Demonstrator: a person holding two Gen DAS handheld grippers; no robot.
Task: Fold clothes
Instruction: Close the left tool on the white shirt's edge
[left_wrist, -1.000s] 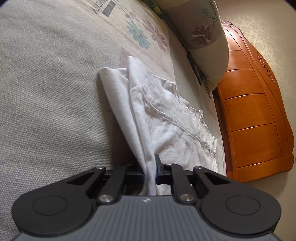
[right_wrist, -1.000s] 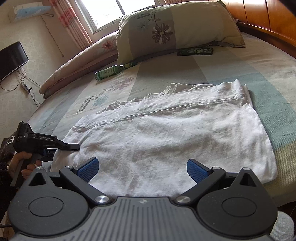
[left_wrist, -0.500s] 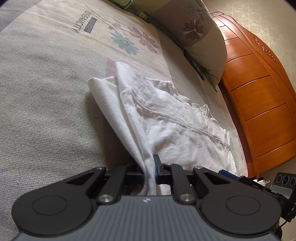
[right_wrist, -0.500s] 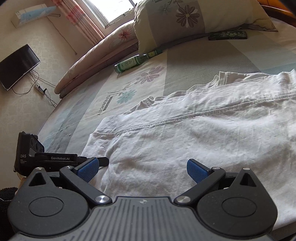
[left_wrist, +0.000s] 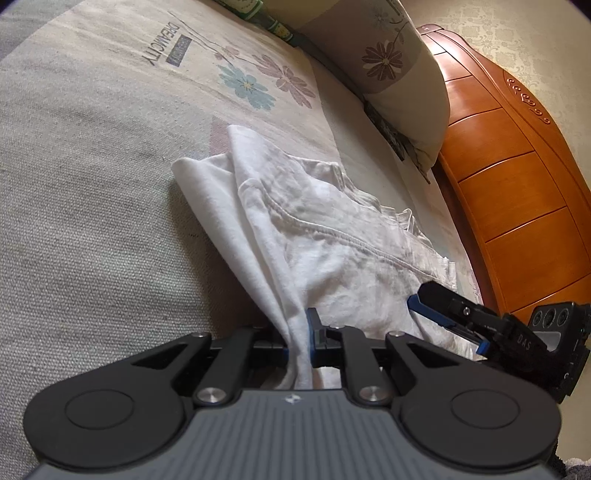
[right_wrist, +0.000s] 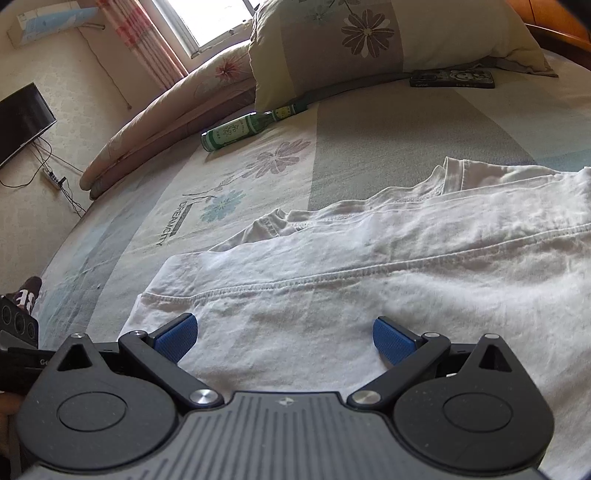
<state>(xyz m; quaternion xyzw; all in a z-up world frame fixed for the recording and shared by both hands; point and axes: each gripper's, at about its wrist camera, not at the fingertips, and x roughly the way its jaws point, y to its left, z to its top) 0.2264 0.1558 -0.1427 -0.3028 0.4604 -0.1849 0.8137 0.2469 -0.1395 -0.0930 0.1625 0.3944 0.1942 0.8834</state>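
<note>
White shirt (right_wrist: 388, 280) lies flat on the bed sheet (left_wrist: 74, 206), which is printed "DREAMCITY". Left gripper (left_wrist: 299, 341) pinches a bunched shirt edge, lifting it; right gripper (right_wrist: 284, 334) is spread wide just over the cloth, body marked "DAS". Green bottle (right_wrist: 236, 130) by the pillow (right_wrist: 369, 40), label unreadable.

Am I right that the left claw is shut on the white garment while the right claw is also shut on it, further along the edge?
Not quite: the right claw is open, its blue pads spread above the white garment, as the right wrist view shows. The left claw is indeed shut on the garment.
</note>
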